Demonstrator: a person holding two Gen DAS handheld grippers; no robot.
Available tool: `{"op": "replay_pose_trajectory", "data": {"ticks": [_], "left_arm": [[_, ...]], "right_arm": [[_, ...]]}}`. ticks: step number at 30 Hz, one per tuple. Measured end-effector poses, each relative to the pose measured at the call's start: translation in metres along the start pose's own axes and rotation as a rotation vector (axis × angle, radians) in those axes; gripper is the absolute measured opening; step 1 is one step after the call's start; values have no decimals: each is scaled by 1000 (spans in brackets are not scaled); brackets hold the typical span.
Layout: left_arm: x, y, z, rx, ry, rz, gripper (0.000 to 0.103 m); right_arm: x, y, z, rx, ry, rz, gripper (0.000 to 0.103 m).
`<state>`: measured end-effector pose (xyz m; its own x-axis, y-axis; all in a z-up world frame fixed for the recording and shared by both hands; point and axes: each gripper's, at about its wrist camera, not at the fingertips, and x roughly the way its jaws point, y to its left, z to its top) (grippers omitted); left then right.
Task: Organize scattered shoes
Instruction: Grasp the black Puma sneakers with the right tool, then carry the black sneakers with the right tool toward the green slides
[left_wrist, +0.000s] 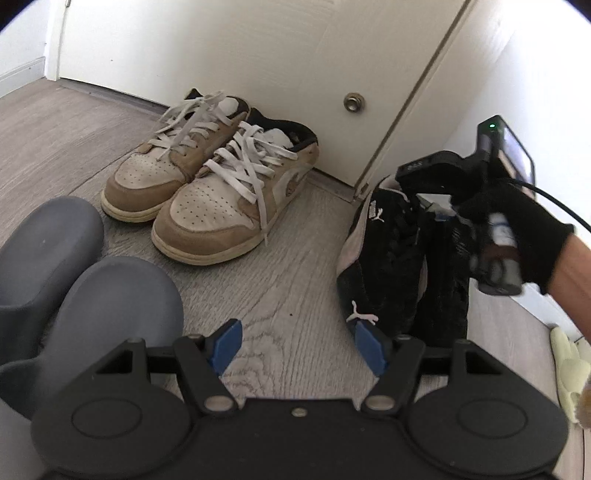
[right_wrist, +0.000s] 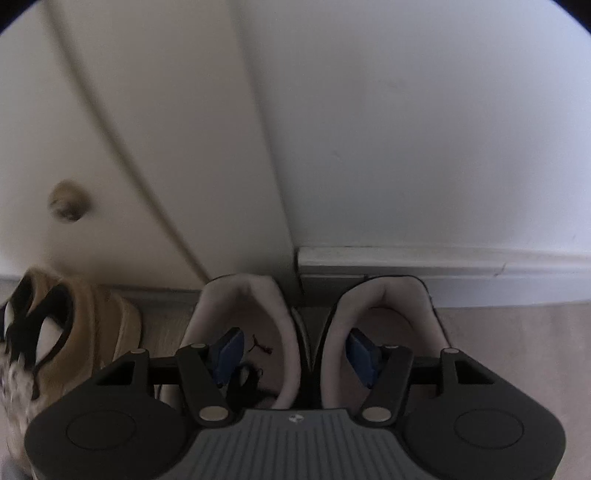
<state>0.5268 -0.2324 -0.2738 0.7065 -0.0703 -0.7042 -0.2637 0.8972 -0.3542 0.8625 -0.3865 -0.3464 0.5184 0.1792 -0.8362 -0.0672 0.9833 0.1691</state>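
Observation:
A pair of tan-and-white sneakers (left_wrist: 207, 184) stands side by side on the wood floor, heels against the white door. To their right lies a pair of black shoes (left_wrist: 384, 258) with pale lining, heels near the door frame. A gloved hand (left_wrist: 517, 236) holds the right gripper's body over them. In the right wrist view my right gripper (right_wrist: 297, 354) has one finger down inside each black shoe (right_wrist: 258, 295). The shoes' two inner walls stand between the blue pads (right_wrist: 229, 350), with a gap showing on each side. My left gripper (left_wrist: 298, 347) hovers open above bare floor, holding nothing.
Two grey clogs (left_wrist: 74, 258) lie at the lower left beside my left gripper. The door has a round metal knob (left_wrist: 353, 101). A white baseboard (right_wrist: 443, 258) and wall run behind the black shoes. A pale yellow soft thing (left_wrist: 569, 369) lies at the far right.

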Motion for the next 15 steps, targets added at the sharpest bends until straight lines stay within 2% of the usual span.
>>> {"op": "replay_pose_trajectory", "data": {"ticks": [5,6,7,9,11,15], "left_arm": [[4,3,0,-13,10,3,69],[5,3,0,-14,10,6,69],[6,4,0,-14,10,8,69],[6,3,0,-8,6,11,69],[5,1,0,2,-2,12,69],[2,-4,-2,17,-20,6,69]], "right_arm": [[10,1,3,25,-47,-55,58],[10,3,0,20,-68,-68,54],[8,4,-5,18,-106,-81,44],[1,3,-15,-9,-174,-89,37],[-15,1,-25,-29,-258,-70,35],[-56,-11,-44,-19,-413,22,35]]}}
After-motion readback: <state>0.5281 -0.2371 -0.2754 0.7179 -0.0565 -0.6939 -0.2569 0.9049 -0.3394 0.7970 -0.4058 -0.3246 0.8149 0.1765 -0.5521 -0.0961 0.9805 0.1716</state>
